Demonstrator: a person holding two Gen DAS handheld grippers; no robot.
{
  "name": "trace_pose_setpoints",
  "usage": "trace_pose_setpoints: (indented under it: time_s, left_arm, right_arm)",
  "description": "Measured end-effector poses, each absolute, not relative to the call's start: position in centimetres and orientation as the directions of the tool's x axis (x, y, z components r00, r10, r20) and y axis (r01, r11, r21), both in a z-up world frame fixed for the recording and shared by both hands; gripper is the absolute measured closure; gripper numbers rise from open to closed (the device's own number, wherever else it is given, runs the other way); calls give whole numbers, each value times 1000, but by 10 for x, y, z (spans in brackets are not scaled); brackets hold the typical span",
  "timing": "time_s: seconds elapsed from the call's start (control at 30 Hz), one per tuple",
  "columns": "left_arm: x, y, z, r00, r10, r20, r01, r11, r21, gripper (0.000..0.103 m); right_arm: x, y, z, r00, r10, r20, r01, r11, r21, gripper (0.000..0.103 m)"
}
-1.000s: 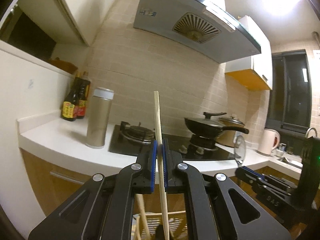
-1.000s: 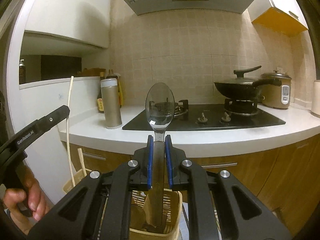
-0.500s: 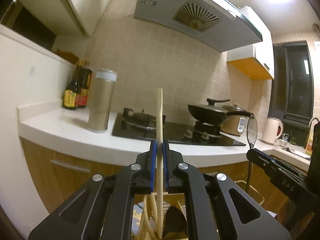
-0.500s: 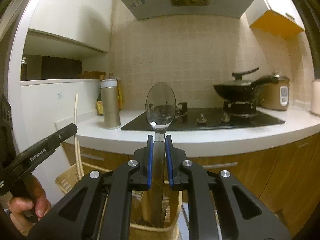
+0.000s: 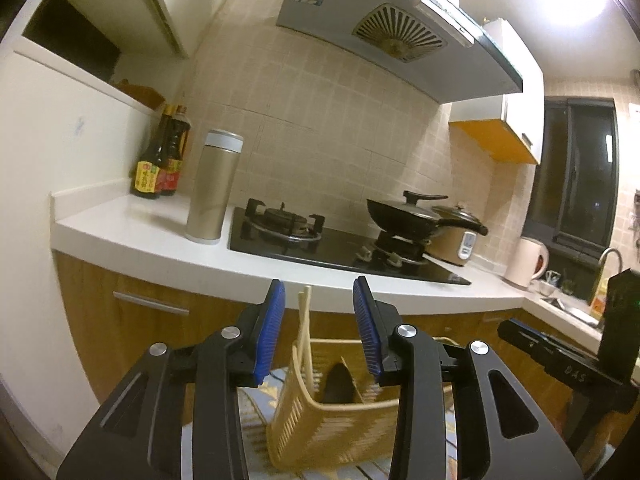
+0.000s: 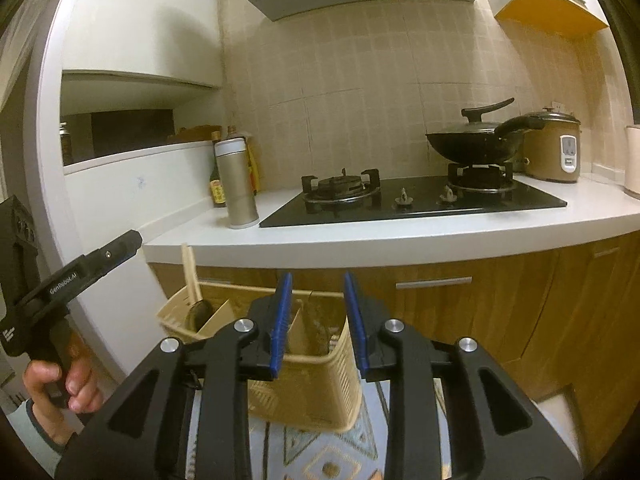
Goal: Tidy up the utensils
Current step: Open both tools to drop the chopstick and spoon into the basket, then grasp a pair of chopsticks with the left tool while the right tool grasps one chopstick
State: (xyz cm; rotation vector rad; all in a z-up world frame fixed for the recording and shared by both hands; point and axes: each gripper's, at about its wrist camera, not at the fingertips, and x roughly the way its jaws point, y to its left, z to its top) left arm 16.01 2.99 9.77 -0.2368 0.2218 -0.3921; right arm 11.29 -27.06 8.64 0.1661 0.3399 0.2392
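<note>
Left gripper (image 5: pixel 319 330): jaws parted, blue pads (image 5: pixel 272 332) clear of everything; the jaws have just been opening, and nothing is pressed between them. Chopsticks (image 5: pixel 305 336) are seen through the gap, beyond and below the pads, untouched. Their long axis runs near upright, tips leaning slightly away toward the counter (image 5: pixel 168 248), lower ends standing inside the basket (image 5: pixel 304 420).

Right gripper (image 6: pixel 316 320): jaws parted to a narrower gap, likewise just opened, nothing clamped. The basket's near compartment lies directly beyond and below the pads. The spoon cannot be made out there with certainty.

Basket: tan slatted plastic, divided into compartments, set on a patterned mat (image 6: pixel 332 456) in front of wooden cabinets (image 6: pixel 480 308). In the right wrist view the chopsticks (image 6: pixel 191 276) are found in the far left compartment, above a dark rounded utensil (image 6: pixel 199 314) whose kind cannot be told.

A hand (image 6: pixel 60 384) is seen at the left edge of the right wrist view, wrapped round the left gripper's handle.

Further out: flask (image 5: pixel 214 188) upright on the counter, sauce bottles (image 5: pixel 156 160) behind it, hob (image 5: pixel 320 240), lidded wok (image 5: pixel 416 216), rice cooker (image 6: pixel 554 150), kettle (image 5: pixel 528 258).
</note>
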Motion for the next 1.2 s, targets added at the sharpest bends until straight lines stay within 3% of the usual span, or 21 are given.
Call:
trace_pose_setpoints:
  time_s: [0.37, 0.47, 0.53, 0.77, 0.93, 1.03, 1.1, 1.2]
  left_arm:
    - [103, 32, 119, 874, -442, -203, 393, 888, -240, 61]
    - [88, 33, 118, 863, -456, -217, 406, 882, -239, 51]
    - [78, 34, 116, 854, -466, -230, 414, 878, -240, 50]
    - [57, 33, 104, 818, -485, -308, 438, 873, -212, 50]
    - [48, 33, 91, 783, -487, -388, 434, 874, -220, 50]
    - [48, 28, 74, 742, -459, -489, 406, 888, -217, 50]
    - [50, 21, 57, 693, -422, -584, 394, 901, -184, 56]
    - [47, 16, 40, 645, -402, -650, 387, 905, -176, 59]
  right_arm:
    - [65, -259, 91, 890, 249, -383, -198, 966, 167, 78]
    - [55, -255, 86, 878, 247, -410, -195, 967, 165, 68]
    - [49, -253, 82, 871, 248, -424, -195, 967, 166, 59]
    - [27, -235, 68, 840, 230, -492, -211, 973, 95, 58]
    - [27, -227, 50, 765, 227, -603, -210, 973, 100, 58]
    - [29, -224, 33, 681, 207, -703, -192, 976, 102, 58]
    - [31, -223, 18, 600, 206, -773, -179, 976, 122, 58]
    - [35, -222, -3, 483, 212, -850, -165, 975, 150, 58]
